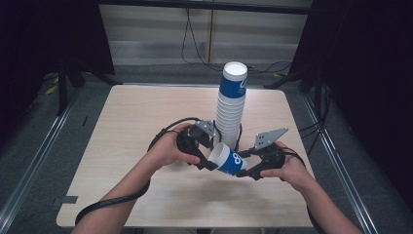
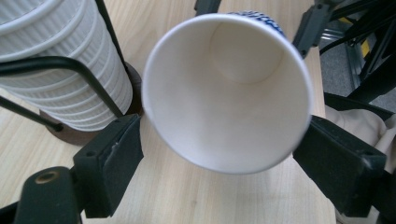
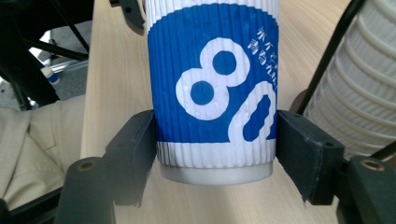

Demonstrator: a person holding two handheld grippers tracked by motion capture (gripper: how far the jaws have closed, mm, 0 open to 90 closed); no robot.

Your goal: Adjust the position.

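Your right hand-held gripper [image 1: 247, 165] is clamping the cup's [image 1: 229, 159] base just in front of the stack [image 1: 230, 107]; your left hand-held gripper [image 1: 206, 157] is spreading wide around its rim, with bare desk [image 1: 122, 122] left of the stack.

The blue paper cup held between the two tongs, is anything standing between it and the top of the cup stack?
Nothing visible does. The blue paper cup lies tilted at the foot of the cup stack, gripped near its base by the right tongs, its rim between the left tongs. Above the stack's top is open air.
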